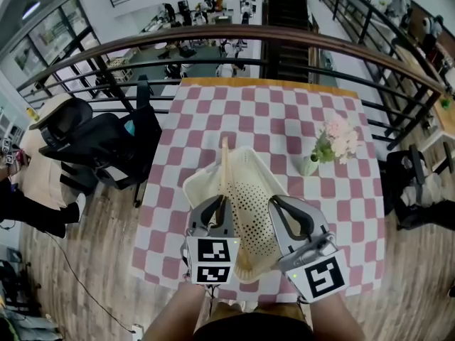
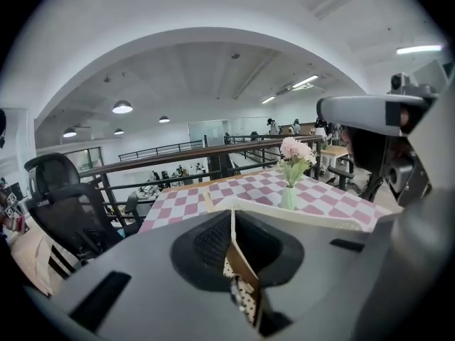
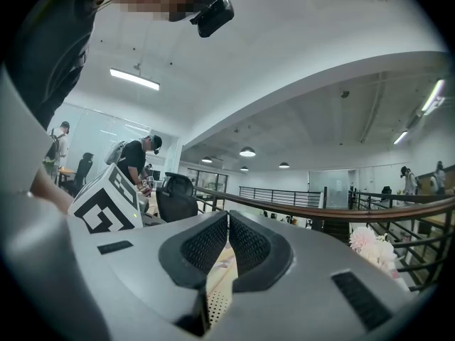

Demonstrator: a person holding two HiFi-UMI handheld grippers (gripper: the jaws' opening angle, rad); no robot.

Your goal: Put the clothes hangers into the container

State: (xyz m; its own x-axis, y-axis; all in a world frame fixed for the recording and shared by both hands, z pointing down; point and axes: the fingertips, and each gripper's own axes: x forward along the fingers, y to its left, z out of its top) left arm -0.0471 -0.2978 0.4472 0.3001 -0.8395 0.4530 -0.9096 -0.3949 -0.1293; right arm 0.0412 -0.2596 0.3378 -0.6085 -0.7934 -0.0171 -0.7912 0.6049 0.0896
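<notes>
The left claw [image 1: 222, 200] sits low in the middle of the head view, over the left part of a cream perforated basket [image 1: 250, 212]. Its jaws are closed on a wooden clothes hanger [image 1: 225, 168]. The hanger shows there as a thin pale strip running from the jaws toward the top of the frame, across the basket's upper left rim. In the left gripper view the claw [image 2: 233, 216] has its dark pads pressed on either side of the hanger [image 2: 242, 263], which is seen edge-on. The basket's pale rim [image 2: 302, 216] lies just past the jaws.

The right claw [image 1: 274, 202] is just right of the left one in the head view, over the basket's right part. In the right gripper view its jaws [image 3: 227, 217] meet at the tips, and nothing can be made out clamped between the pads. A bit of the perforated basket [image 3: 213, 305] shows below them.

The basket rests on the desk [image 1: 284, 112], which is covered by a pink-and-white checked cloth. A small vase of pink flowers [image 1: 328, 146] stands on the cloth right of the basket and apart from it. A black office chair [image 1: 99, 144] is on the wood floor at the left of the frame, beside the desk. A curved railing [image 1: 284, 38] crosses the top.
</notes>
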